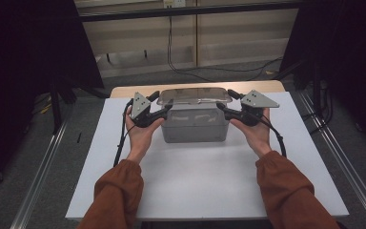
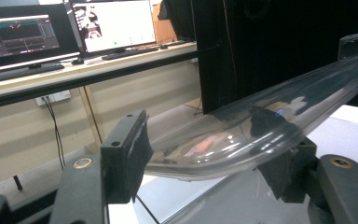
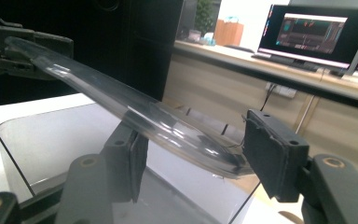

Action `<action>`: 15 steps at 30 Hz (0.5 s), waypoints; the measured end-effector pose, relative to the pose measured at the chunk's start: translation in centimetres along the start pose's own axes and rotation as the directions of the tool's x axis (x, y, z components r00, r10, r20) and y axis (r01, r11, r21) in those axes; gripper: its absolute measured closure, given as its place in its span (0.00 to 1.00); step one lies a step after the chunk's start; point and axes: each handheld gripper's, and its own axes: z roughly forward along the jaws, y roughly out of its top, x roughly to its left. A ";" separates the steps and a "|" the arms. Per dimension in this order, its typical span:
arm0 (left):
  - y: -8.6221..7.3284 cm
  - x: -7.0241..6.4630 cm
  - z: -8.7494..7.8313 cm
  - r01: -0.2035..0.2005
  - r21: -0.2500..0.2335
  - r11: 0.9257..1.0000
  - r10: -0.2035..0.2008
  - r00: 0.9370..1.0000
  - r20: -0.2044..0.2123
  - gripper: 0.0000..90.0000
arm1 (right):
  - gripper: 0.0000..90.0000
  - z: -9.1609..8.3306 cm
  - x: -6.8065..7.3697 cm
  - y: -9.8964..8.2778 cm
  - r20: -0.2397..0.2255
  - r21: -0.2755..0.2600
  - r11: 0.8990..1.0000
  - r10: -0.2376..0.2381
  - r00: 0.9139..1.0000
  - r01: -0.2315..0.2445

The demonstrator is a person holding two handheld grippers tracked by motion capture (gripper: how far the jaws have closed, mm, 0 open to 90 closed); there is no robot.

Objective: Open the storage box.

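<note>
A clear plastic box (image 1: 195, 129) stands open near the far edge of the white table (image 1: 195, 181). Its clear lid (image 1: 195, 94) hangs just above it, held level at both short ends. My left gripper (image 1: 163, 102) is shut on the lid's left end, my right gripper (image 1: 225, 100) on its right end. In the left gripper view the lid's rounded end (image 2: 242, 130) lies between the pads of the left gripper (image 2: 209, 158) and touches both. In the right gripper view the right gripper (image 3: 196, 149) clamps the lid (image 3: 121, 105) above the box wall (image 3: 51, 149).
The box takes up the far middle of the white table; bare surface lies in front of it between the person's orange sleeves. A desk with monitors (image 2: 112, 23) stands beyond the table. Cables (image 1: 181, 62) run over the floor, and metal rails (image 1: 43, 167) flank the table.
</note>
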 end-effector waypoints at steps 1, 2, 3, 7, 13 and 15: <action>0.0 0.0 0.1 0.008 -0.005 1.000 -0.008 1.000 0.006 0.48 | 0.44 0.0 -0.1 0.0 0.002 0.004 1.000 0.001 1.000 -0.001; 0.0 0.0 0.2 0.007 0.002 1.000 -0.007 1.000 0.001 0.48 | 0.44 0.2 -0.2 0.1 0.008 0.005 1.000 -0.006 1.000 0.006; 0.0 0.0 0.2 0.009 -0.001 1.000 -0.009 1.000 -0.004 0.48 | 0.44 0.2 -0.3 0.1 0.007 0.006 1.000 -0.004 1.000 0.004; 0.3 0.2 0.2 -0.024 0.014 1.000 0.024 0.999 -0.030 0.53 | 0.46 0.5 -0.6 0.2 0.000 -0.004 1.000 0.008 1.000 -0.008; 0.5 0.4 0.5 -0.020 0.010 1.000 0.021 0.999 -0.035 0.55 | 0.54 0.6 -0.8 0.6 0.003 -0.008 1.000 -0.005 1.000 0.005; 0.6 0.6 0.6 -0.015 0.005 1.000 0.015 0.999 -0.037 0.56 | 0.56 0.8 -0.9 0.7 -0.002 -0.006 1.000 -0.013 1.000 0.013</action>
